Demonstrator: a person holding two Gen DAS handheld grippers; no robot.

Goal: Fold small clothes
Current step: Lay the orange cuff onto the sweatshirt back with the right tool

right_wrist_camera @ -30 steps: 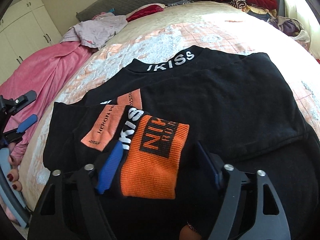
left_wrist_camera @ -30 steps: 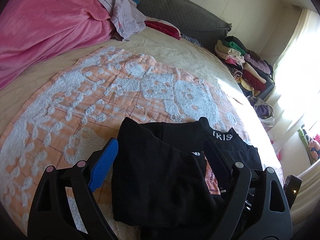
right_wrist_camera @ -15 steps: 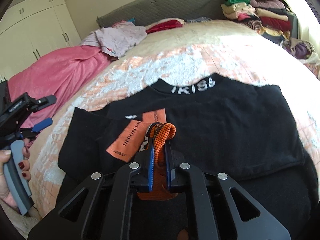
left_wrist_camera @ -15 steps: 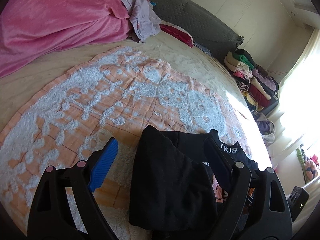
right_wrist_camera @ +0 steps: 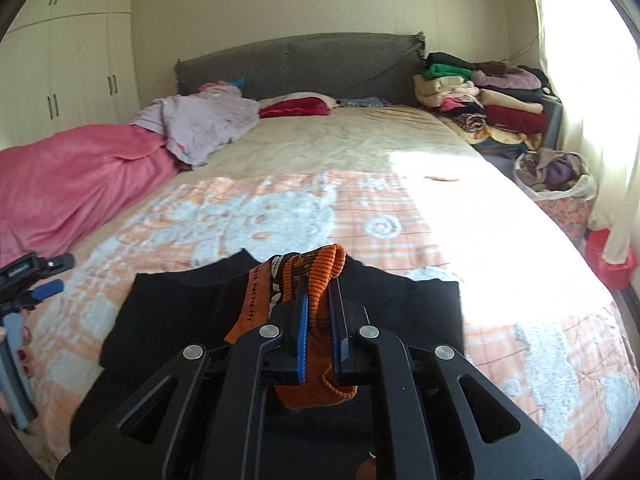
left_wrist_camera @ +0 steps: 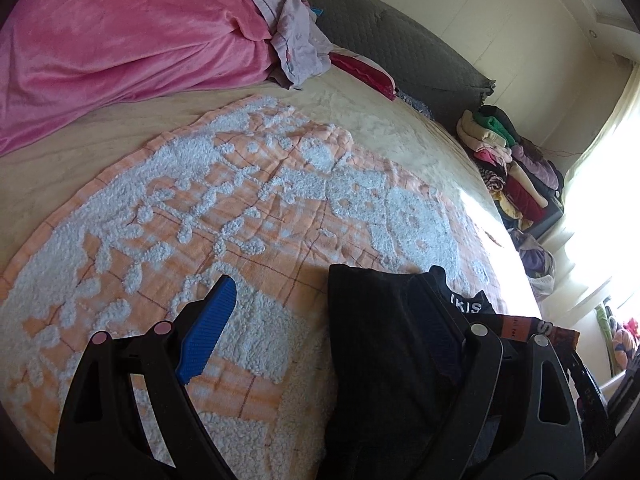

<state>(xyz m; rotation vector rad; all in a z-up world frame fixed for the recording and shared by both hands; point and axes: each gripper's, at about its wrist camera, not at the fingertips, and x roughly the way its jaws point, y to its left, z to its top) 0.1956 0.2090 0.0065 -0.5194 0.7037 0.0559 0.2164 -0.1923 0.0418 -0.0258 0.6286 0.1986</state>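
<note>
A black top (right_wrist_camera: 168,312) with an "IKISS" collar lies on the orange-and-white blanket (right_wrist_camera: 280,208) on the bed. My right gripper (right_wrist_camera: 318,286) is shut on the orange ribbed cuff (right_wrist_camera: 324,264) of its sleeve and holds the cuff raised above the top. In the left wrist view the black top (left_wrist_camera: 380,340) fills the lower right. My left gripper (left_wrist_camera: 320,332) stands open at the top's left edge, one blue pad (left_wrist_camera: 208,332) over the blanket and the other over the black cloth, gripping nothing. A hand holds the left gripper (right_wrist_camera: 44,276) at the far left.
A pink blanket (right_wrist_camera: 72,184) and a lilac garment (right_wrist_camera: 200,124) lie at the bed's left side. Folded clothes (right_wrist_camera: 480,96) are stacked at the right by the grey headboard (right_wrist_camera: 300,64). A bag of clothes (right_wrist_camera: 552,172) and a red container (right_wrist_camera: 608,256) stand beside the bed.
My right gripper closed on the orange cuff and rose with it off the top. The left gripper stayed open and drifted left, so the top now sits further right in its view.
</note>
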